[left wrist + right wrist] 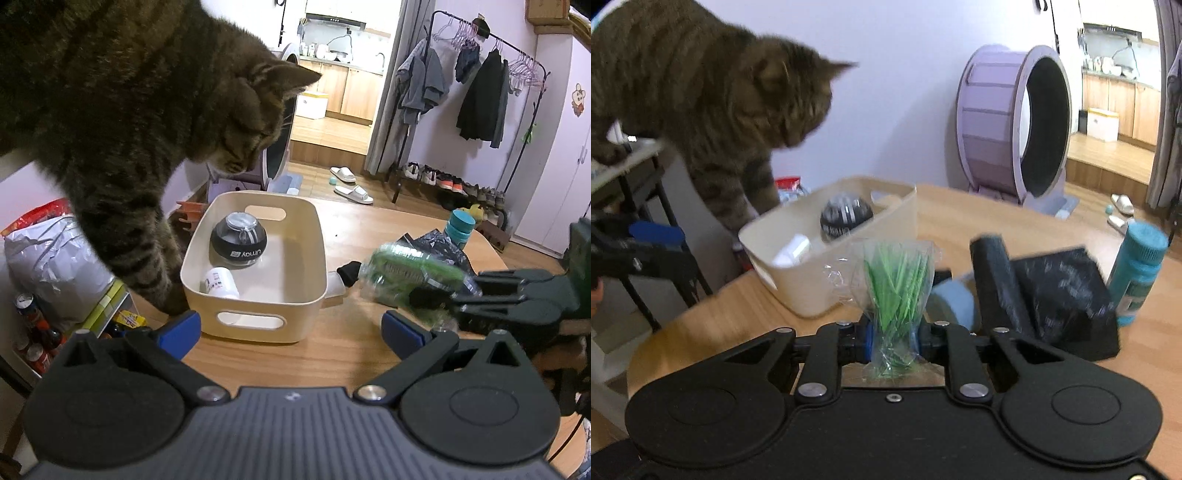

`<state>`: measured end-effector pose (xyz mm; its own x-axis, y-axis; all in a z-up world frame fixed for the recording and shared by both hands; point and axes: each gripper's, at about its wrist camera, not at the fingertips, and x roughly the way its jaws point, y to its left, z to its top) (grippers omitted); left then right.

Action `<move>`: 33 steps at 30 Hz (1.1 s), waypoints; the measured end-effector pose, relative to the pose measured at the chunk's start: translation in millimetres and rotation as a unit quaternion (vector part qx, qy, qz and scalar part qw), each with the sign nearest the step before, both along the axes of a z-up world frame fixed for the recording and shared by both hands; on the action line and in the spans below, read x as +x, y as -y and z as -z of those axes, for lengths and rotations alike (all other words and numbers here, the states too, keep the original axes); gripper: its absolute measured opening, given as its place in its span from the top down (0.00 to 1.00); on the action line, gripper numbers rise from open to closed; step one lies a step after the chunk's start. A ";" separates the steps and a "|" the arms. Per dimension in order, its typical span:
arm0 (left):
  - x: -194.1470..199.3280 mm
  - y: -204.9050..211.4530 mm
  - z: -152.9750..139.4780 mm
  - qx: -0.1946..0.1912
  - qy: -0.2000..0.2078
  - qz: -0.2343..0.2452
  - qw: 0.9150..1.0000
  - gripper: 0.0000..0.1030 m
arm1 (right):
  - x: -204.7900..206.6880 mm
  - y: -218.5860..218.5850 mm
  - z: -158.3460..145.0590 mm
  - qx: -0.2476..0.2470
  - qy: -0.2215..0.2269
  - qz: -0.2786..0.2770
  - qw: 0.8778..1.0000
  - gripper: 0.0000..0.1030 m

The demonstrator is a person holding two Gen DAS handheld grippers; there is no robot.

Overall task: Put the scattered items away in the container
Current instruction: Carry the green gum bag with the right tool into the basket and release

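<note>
Two grippers: right gripper [894, 341] clamps green-pick bag [896, 284] beside bin [798, 288]; left gripper [291, 328] wide.

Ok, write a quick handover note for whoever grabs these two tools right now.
Left tool: open, empty, in front of the bin.
Right tool: shut on the bag of green picks, held above the table, not yet in the bin.
Done: black ball and white bottle are in the bin.
Left: drop the bag in; then the black bags, teal bottle and pale blue item.
A cat has a paw beside the bin.
</note>
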<state>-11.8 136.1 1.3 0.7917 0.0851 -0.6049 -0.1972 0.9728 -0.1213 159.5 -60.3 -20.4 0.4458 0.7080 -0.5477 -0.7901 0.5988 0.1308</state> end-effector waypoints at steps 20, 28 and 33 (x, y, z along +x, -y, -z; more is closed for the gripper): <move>-16.1 -41.9 -13.6 0.008 0.005 -0.046 0.999 0.00 | 12.8 -108.9 -17.3 0.021 0.001 -0.076 0.997 0.82; -14.9 -52.4 -8.9 0.001 -0.001 -0.055 0.998 0.00 | 18.7 -138.6 -3.9 -0.009 -0.002 -0.089 0.996 0.69; -15.1 -52.3 -7.8 0.001 -0.002 -0.053 0.999 0.00 | 13.5 -132.5 -3.9 -0.009 0.014 -0.080 0.997 0.41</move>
<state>-26.9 188.4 9.0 0.7763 0.1691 -0.6072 -0.2994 0.9467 -0.1191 173.0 72.2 -16.5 0.3445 0.7610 -0.5497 -0.8785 0.4677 0.0969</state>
